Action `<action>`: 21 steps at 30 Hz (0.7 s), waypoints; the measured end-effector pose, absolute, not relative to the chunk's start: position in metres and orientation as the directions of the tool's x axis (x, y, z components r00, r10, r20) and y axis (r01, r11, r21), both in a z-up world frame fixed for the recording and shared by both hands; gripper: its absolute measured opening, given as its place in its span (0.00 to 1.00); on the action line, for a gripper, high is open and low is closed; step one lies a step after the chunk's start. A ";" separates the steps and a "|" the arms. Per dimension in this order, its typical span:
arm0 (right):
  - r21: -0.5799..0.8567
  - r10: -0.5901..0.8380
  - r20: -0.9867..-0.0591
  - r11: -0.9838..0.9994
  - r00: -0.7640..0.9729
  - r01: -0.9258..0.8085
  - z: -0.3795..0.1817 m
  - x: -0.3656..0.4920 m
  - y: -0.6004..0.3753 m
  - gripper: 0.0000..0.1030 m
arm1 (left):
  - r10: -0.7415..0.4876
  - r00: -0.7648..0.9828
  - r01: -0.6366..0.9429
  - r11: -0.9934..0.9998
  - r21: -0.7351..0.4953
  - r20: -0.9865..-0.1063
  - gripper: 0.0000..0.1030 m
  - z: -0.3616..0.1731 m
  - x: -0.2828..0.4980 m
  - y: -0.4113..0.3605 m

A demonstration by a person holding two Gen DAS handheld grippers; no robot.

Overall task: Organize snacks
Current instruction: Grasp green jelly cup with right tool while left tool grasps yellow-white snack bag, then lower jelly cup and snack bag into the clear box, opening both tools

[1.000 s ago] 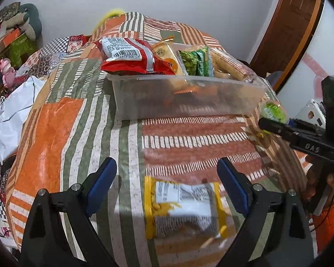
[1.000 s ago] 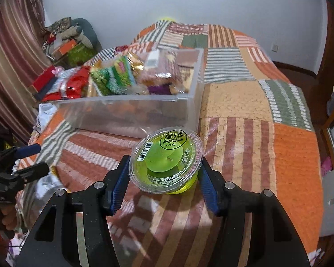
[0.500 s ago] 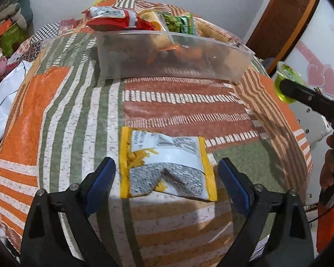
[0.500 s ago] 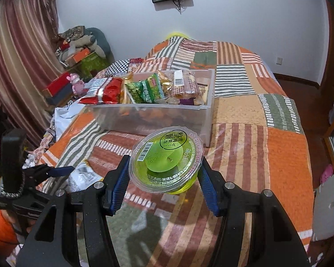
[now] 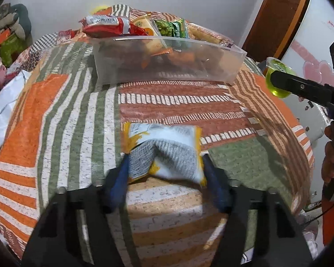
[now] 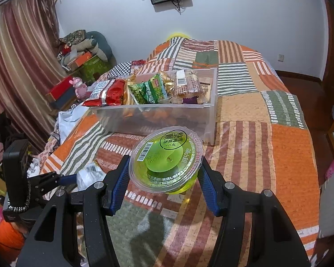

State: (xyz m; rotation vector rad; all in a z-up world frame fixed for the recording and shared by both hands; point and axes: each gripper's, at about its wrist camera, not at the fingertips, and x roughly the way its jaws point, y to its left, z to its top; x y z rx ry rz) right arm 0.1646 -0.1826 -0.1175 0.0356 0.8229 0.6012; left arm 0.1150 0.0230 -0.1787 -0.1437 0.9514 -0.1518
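Left gripper [image 5: 164, 169] is pinching the snack bag [image 5: 164, 153], long axis spanning between fingers; right gripper [image 6: 165, 173] is clamping the jelly cup [image 6: 167, 159], lid up.

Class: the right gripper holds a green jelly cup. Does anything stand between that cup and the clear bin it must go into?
Nothing visible: only bare quilt lies between the jelly cup and the bin, whose right end looks open.

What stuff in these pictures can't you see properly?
- Left wrist view: the yellow snack bag's printing is blurred and too small to read.
- Both views: snacks low in the clear bin are hazy behind its wall.
- Right wrist view: the jelly cup hides the quilt beneath it, and its small date print is unreadable.
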 end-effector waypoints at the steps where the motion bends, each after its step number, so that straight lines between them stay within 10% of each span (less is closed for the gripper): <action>1: 0.257 0.516 -0.676 0.834 0.526 -0.488 -0.117 0.165 -0.183 0.53 | -0.197 0.572 0.068 0.979 -0.193 -0.796 0.52 -0.178 0.114 0.024; 21: 0.252 0.542 -0.605 0.825 0.582 -0.506 -0.084 0.182 -0.173 0.53 | -0.173 0.709 0.081 0.983 -0.166 -0.683 0.46 -0.106 0.147 0.034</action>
